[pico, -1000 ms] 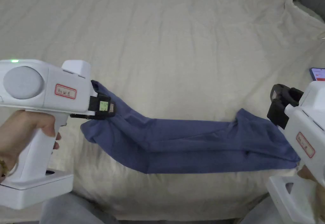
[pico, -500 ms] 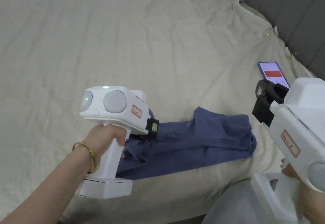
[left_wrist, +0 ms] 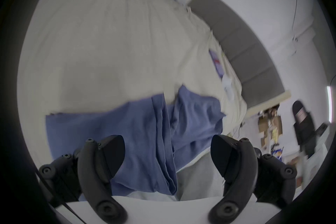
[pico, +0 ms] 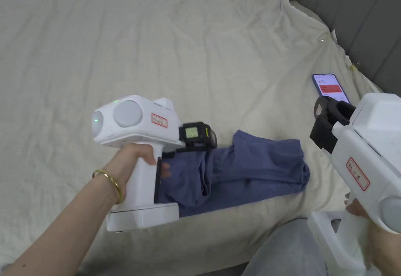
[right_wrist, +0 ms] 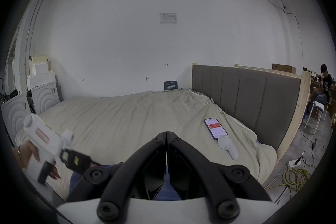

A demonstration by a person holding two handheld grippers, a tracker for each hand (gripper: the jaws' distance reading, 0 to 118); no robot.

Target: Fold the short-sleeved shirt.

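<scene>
Currently we see the left gripper (left_wrist: 168, 158) fingers apart over the bunched blue shirt (pico: 250, 167) on the bed (pico: 195, 53); right gripper (right_wrist: 166, 134) fingers together, empty.

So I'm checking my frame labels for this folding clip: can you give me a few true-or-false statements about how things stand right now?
1. The left claw is open. True.
2. The right claw is clamped on the blue short-sleeved cotton shirt. False: its jaws are shut together on nothing, off to the shirt's right.
3. The shirt lies stretched out flat. False: it is bunched and partly folded over.
4. A smartphone with a lit screen lies on the beige bedsheet. True.
5. The shirt lies at the bed's far side by the wall. False: it lies near the front edge.
</scene>
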